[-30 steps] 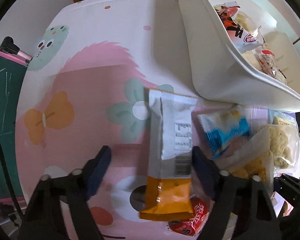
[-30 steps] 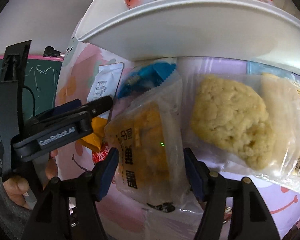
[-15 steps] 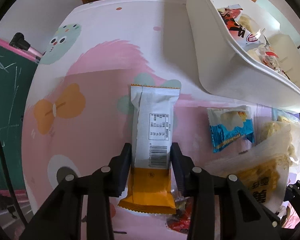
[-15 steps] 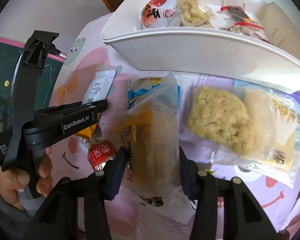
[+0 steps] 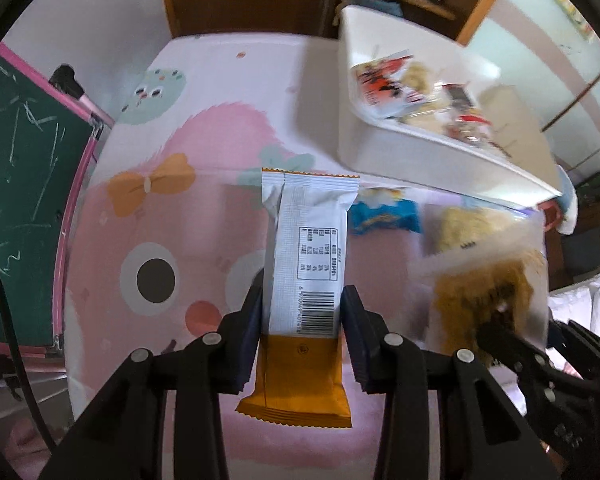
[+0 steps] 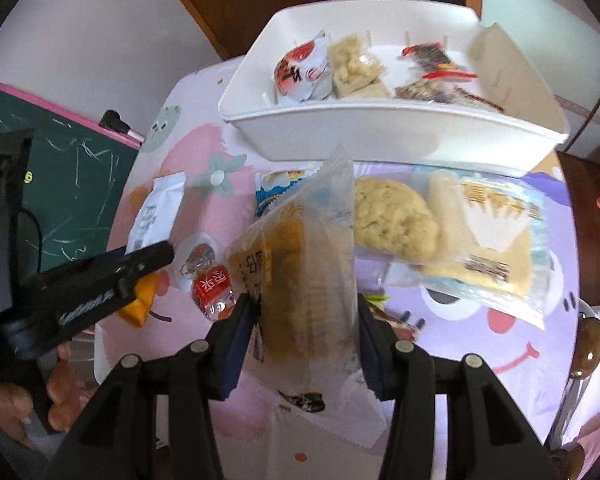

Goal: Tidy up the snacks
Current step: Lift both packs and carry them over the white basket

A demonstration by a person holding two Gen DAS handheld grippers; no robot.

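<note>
Both claws are loaded; the left claw (image 5: 302, 322) is clamped on a white-and-orange wrapped snack bar (image 5: 306, 264), pads pinching the long sides near the barcode, orange end hanging toward the camera, the bar lifted clear of the worktop (image 5: 172, 128); the right claw (image 6: 302, 322) is clamped on a clear bag of golden cake (image 6: 300, 264), standing on edge between the pads. The bar looks light and fairly stiff, a side pinch at mid-length suits it; the bag looks soft, crinkly and probably slippery, its contents likely crushable, so a gentle squeeze across the filled middle is the safer hold, not the loose sealed flaps. Ahead sits the white bin (image 6: 400, 120), already holding a red-and-white packet (image 6: 300, 68) and others; its near wall is tall, so each load has to go over the rim before dropping; the left end looks fuller than the right. On the worktop, a blue packet (image 6: 274, 190), a big pale rice-cake pack (image 6: 440, 224) and a small red candy (image 6: 212, 288) wait; the two claws hang close side by side, so I'd say they risk bumping.
</note>
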